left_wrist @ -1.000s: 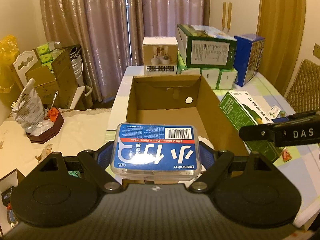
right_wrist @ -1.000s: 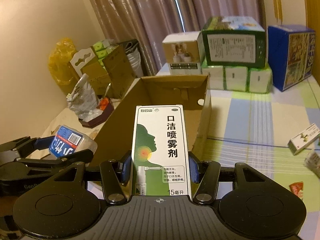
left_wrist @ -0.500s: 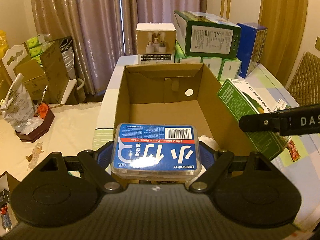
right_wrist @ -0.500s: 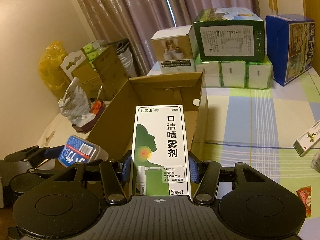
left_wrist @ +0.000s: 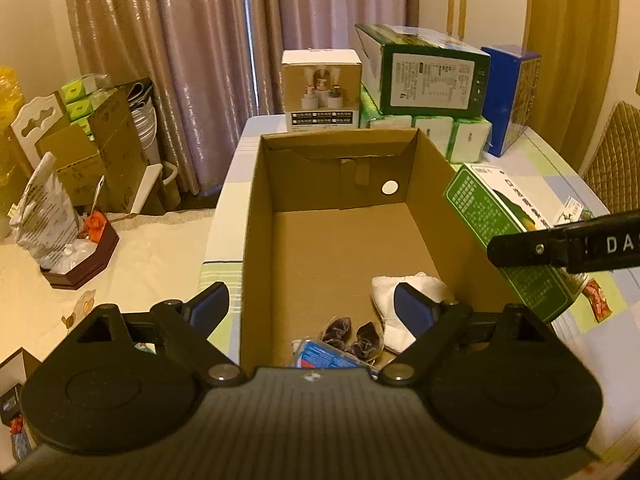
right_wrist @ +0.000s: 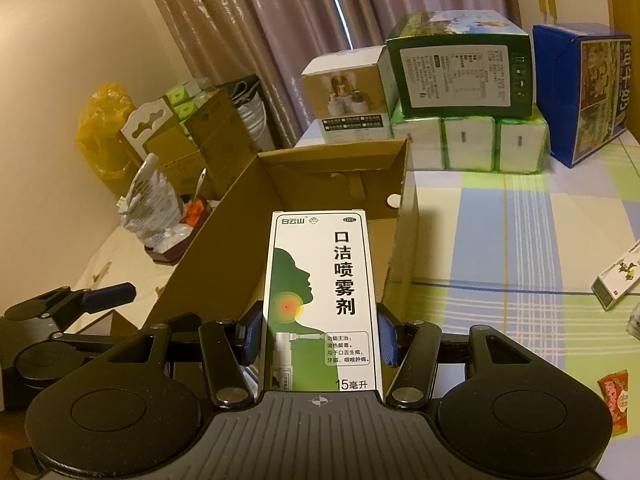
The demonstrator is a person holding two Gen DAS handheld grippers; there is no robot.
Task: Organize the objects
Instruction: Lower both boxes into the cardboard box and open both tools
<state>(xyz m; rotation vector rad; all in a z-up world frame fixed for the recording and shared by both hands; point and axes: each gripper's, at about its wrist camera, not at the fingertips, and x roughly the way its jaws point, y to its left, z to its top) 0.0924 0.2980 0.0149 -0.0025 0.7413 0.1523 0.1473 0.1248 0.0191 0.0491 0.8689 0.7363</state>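
Note:
My left gripper [left_wrist: 312,306] hangs open over the near end of the open cardboard box [left_wrist: 428,184]. Below it, on the box floor, lies the blue floss-pick case [left_wrist: 328,358], mostly hidden by the gripper body. Beside it are a dark scrunchie [left_wrist: 352,334] and a white cloth [left_wrist: 404,284]. My right gripper [right_wrist: 318,330] is shut on the green and white spray carton [right_wrist: 320,300], held upright just outside the cardboard box [right_wrist: 224,248], near its right wall. That spray carton [left_wrist: 508,232] and one right finger [left_wrist: 560,244] show at the right of the left wrist view.
Stacked cartons [left_wrist: 424,72], tissue packs [right_wrist: 468,142] and a blue box [right_wrist: 584,88] stand behind the cardboard box. A small packet box [right_wrist: 618,280] and a red sachet [right_wrist: 614,402] lie on the checked tablecloth at the right. A side table at left holds a tray [left_wrist: 76,256].
My left gripper has opened and let go of the blue floss-pick case, which now lies in the box. The right gripper still holds the spray carton, moved slightly closer to the box.

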